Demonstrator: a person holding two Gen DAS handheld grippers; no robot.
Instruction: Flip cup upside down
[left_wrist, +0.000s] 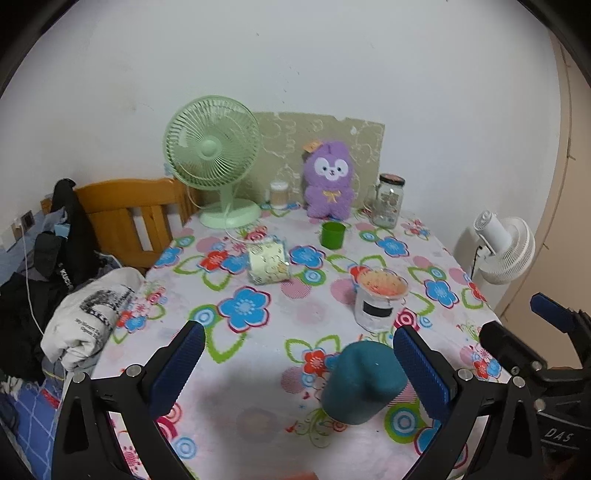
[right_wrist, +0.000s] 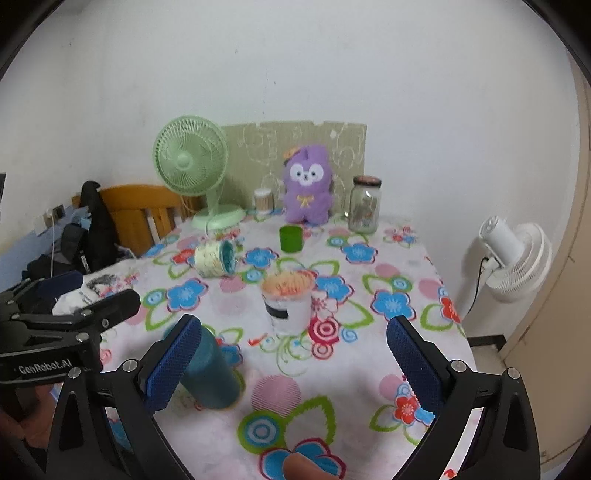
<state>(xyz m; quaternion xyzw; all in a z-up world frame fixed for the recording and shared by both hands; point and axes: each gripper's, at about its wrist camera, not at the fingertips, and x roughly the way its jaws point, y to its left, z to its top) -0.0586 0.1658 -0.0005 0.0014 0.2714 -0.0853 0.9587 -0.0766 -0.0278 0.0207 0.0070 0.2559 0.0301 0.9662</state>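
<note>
A teal cup (left_wrist: 360, 380) stands upside down on the floral tablecloth (left_wrist: 258, 369), its closed base up. It is just inside my left gripper's right finger (left_wrist: 421, 373). My left gripper (left_wrist: 299, 365) is open and empty, above the cloth. In the right wrist view the teal cup (right_wrist: 214, 373) sits behind the left finger (right_wrist: 171, 365) of my right gripper (right_wrist: 293, 365), which is open and empty. The left gripper's body (right_wrist: 55, 332) shows at the left edge there.
A clear cup with an orange top (left_wrist: 378, 299) stands mid-table. A patterned cup (left_wrist: 267, 262) lies on its side. A green cup (left_wrist: 332, 234), purple plush (left_wrist: 328, 181), glass jar (left_wrist: 388, 201) and green fan (left_wrist: 214, 158) stand at the back. A white fan (left_wrist: 506, 247) stands off the right edge.
</note>
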